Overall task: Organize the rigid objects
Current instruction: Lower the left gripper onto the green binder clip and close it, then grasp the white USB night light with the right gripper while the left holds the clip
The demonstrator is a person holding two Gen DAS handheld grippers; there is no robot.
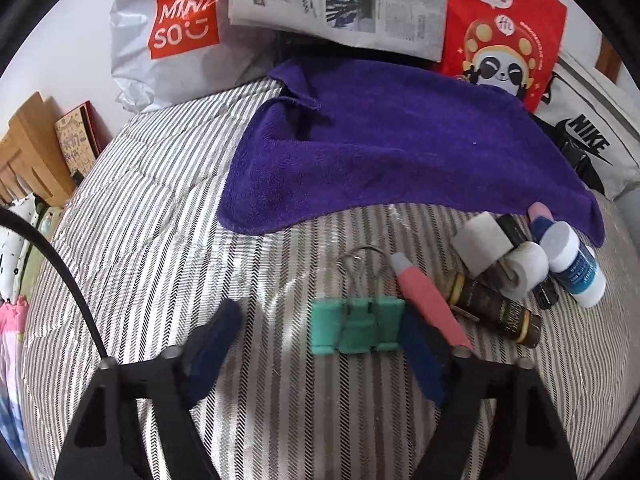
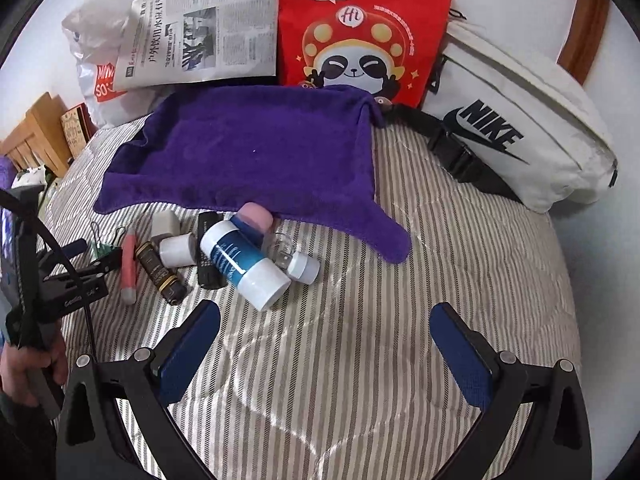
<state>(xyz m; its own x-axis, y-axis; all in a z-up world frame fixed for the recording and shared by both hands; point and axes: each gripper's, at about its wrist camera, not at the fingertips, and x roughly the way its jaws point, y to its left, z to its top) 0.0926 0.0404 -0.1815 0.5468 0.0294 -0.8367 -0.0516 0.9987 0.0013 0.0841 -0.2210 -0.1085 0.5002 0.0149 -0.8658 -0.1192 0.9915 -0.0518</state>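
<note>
A green binder clip [image 1: 356, 326] lies on the striped bedding [image 1: 168, 208] between the fingers of my left gripper [image 1: 320, 320]. The right pad [image 1: 424, 356] is against the clip's end and the left pad [image 1: 212, 344] stands well clear, so the gripper is open. A pink tube [image 1: 430, 300], a dark gold-banded tube [image 1: 496, 312], a white cylinder [image 1: 528, 268] and a blue bottle [image 1: 576, 268] lie just right of the clip. My right gripper [image 2: 324, 316] hangs open over bare bedding, below the blue bottle [image 2: 244, 264] and a small white bottle [image 2: 304, 266]. The left gripper [image 2: 94, 254] shows at the far left of the right wrist view.
A purple towel [image 2: 248, 152] lies behind the pile. Along the wall stand a Miniso bag [image 1: 176, 36], a newspaper [image 2: 208, 32], a red panda bag [image 2: 360, 28] and a white Nike bag [image 2: 520, 128]. A wooden headboard [image 1: 28, 152] is at left. A person's hand [image 2: 24, 364] holds the left gripper.
</note>
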